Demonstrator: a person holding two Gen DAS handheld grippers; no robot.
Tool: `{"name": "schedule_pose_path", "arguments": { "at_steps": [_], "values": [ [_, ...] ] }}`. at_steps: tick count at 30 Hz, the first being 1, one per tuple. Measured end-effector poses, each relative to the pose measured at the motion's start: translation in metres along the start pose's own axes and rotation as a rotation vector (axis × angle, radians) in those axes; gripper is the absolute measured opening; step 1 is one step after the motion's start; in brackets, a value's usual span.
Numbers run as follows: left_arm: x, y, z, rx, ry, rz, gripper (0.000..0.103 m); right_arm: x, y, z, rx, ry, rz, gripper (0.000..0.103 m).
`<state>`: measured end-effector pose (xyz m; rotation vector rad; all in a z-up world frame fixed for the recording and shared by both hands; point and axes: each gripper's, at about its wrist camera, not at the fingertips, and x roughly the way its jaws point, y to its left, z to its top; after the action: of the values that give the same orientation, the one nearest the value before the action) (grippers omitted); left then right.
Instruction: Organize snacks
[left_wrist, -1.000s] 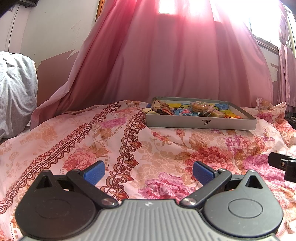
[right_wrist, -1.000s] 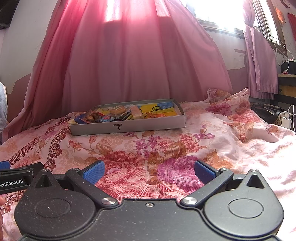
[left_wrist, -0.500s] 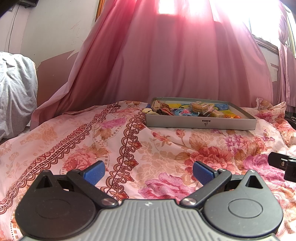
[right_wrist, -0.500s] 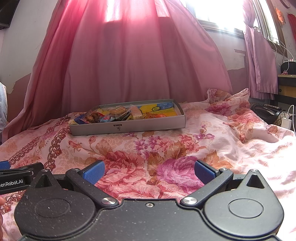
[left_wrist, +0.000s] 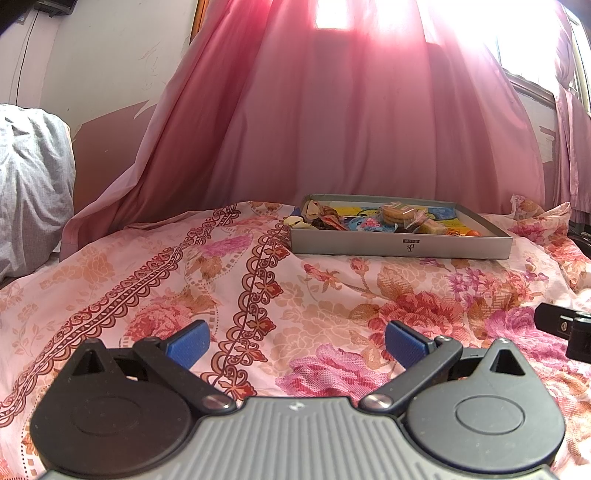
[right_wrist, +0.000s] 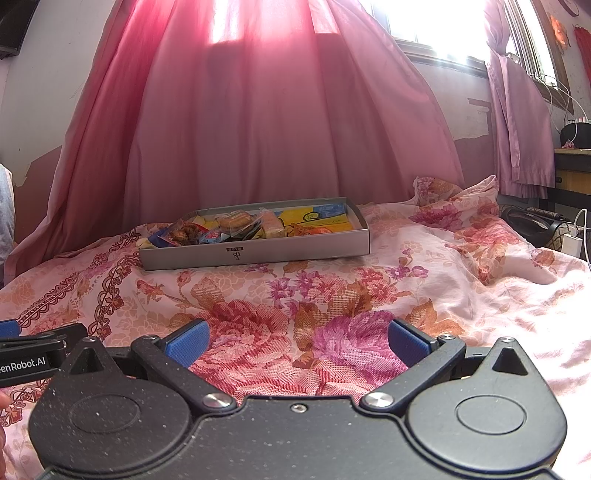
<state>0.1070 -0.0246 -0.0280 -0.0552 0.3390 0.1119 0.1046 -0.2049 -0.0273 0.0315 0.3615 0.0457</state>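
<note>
A shallow grey box (left_wrist: 402, 246) (right_wrist: 255, 251) lies on the flowered bedspread near the curtain, holding several wrapped snacks: biscuits (left_wrist: 397, 214) (right_wrist: 233, 220), dark pieces (right_wrist: 184, 232) and blue and yellow packets. One pale snack (left_wrist: 295, 221) rests at the box's left outer corner. My left gripper (left_wrist: 295, 341) is open low over the bedspread, well short of the box, nothing between its blue pads. My right gripper (right_wrist: 297, 341) is open too, equally far from the box and empty. Each gripper's edge shows in the other's view.
A pink curtain (left_wrist: 332, 110) hangs right behind the box. A grey pillow (left_wrist: 29, 184) is at far left. At far right stand a dark bag (right_wrist: 532, 225), a white charger (right_wrist: 574, 242) and a wooden table (right_wrist: 572, 166). Wrinkled bedspread (right_wrist: 480, 280) lies between grippers and box.
</note>
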Motion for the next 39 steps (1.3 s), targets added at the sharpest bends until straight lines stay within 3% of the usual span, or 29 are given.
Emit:
{"name": "schedule_pose_path", "arguments": {
  "at_steps": [39],
  "values": [
    [-0.001,-0.0011,0.0017,0.006,-0.005,-0.006,0.103,0.0,-0.0003,-0.0003,0.0,0.0,0.0,0.102]
  ]
}}
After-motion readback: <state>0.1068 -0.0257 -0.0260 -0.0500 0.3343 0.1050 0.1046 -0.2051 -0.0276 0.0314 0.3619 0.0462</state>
